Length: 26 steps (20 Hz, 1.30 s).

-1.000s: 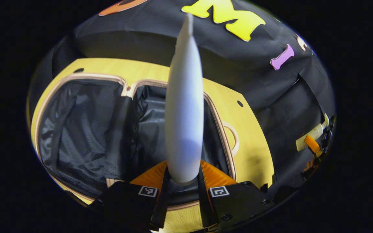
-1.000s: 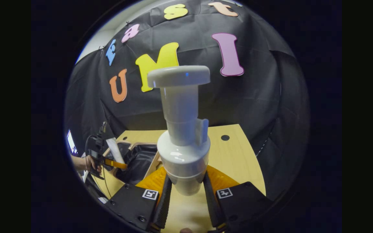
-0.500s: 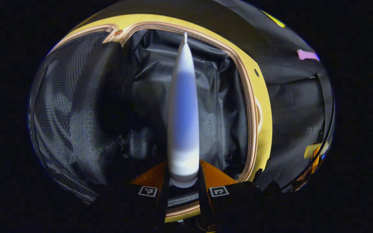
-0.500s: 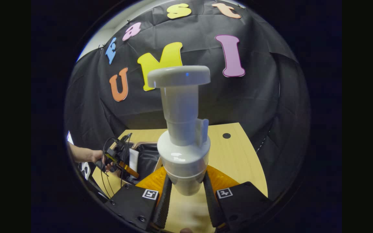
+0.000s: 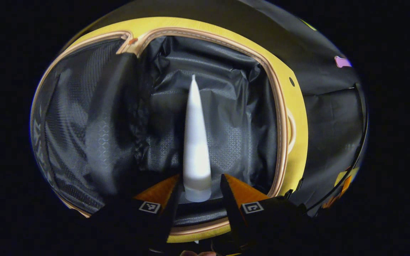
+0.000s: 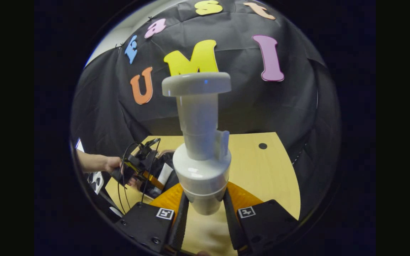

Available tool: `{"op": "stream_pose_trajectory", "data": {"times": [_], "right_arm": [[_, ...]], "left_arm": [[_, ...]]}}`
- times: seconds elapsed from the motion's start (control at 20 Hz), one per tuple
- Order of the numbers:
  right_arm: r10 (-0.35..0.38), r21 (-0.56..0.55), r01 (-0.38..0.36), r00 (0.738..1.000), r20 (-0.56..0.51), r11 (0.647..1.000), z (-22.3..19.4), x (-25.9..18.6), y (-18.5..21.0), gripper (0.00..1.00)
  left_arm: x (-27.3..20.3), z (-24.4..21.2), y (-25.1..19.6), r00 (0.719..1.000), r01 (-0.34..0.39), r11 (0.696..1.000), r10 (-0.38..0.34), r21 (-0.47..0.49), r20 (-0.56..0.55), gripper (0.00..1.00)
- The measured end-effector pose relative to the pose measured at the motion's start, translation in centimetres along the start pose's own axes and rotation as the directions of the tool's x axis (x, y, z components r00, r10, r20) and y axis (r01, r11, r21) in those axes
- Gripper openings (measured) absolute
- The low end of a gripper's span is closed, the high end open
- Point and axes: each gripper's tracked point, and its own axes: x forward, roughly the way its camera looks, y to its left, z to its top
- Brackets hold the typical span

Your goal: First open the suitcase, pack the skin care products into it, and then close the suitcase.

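Note:
The suitcase [image 5: 280,117] lies open below my left gripper [image 5: 198,199], showing tan piping and a black lining. A white tube [image 5: 195,142] lies on the lining of the right half, its cap end between my fingers. The orange fingers [image 5: 238,190] stand apart from it on both sides, so this gripper is open. In the right gripper view, my right gripper [image 6: 205,209] is shut on a white pump bottle [image 6: 201,142], held upright above the table. Farther left in that view, the left gripper [image 6: 157,179] hangs over the suitcase with the tube [image 6: 164,173] beside it.
The light wooden table [image 6: 262,170] has round holes near its back edge. A person's hand [image 6: 114,165] with trailing cables holds the left gripper at the table's left. Black cloth walls close in behind and to the right.
The left gripper lowered the tube into the suitcase's right half, then its fingers spread and let the tube go. The right gripper held the pump bottle and drifted only slightly.

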Motion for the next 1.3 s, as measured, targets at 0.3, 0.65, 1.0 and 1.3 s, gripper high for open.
{"op": "stream_pose_trajectory", "data": {"times": [0.3,0.65,1.0,1.3], "right_arm": [[0.124,-0.026,-0.126,0.989,-0.076,0.992,-0.2,3.6,4.9,0.48],[0.290,0.024,-0.295,0.916,-0.276,0.955,-2.6,11.6,13.4,0.48],[0.292,0.095,-0.290,0.774,-0.562,0.952,-10.7,20.3,17.9,0.48],[0.209,0.166,-0.132,0.723,-0.658,0.977,-13.9,24.8,17.9,0.48]], "left_arm": [[-8.1,1.6,1.9,0.910,-0.270,0.952,0.203,0.146,0.361,0.89],[-13.0,-2.8,-1.1,0.755,-0.076,0.997,0.044,0.020,0.654,0.93],[-15.7,-11.3,1.6,0.724,0.044,0.983,0.093,-0.180,0.683,0.94],[-17.4,-14.5,6.7,0.711,0.061,0.944,0.187,-0.324,0.678,0.94]]}}
